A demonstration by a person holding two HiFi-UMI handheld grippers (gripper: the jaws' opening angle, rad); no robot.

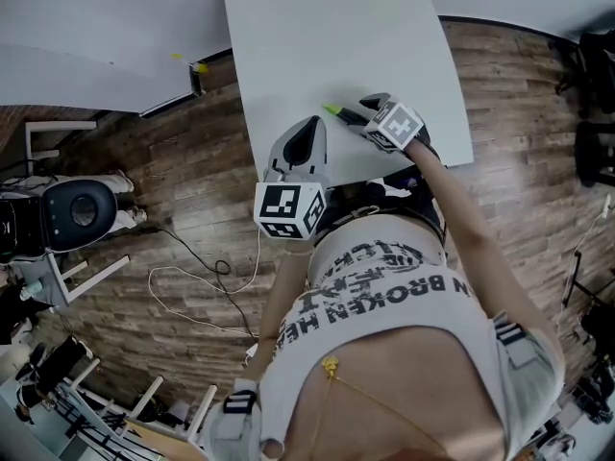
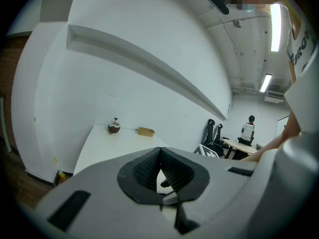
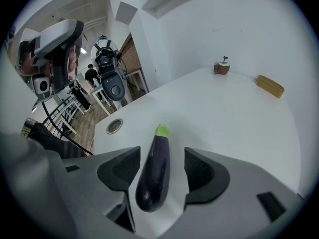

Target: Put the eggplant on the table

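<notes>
Your right gripper [image 3: 162,157] stands wide open, and the eggplant [image 3: 153,171] lies loose between its jaws, apparently resting on the table [image 3: 224,113]. The placing looks done and only backing off is left. Your left gripper [image 2: 160,156] is closed and empty
</notes>
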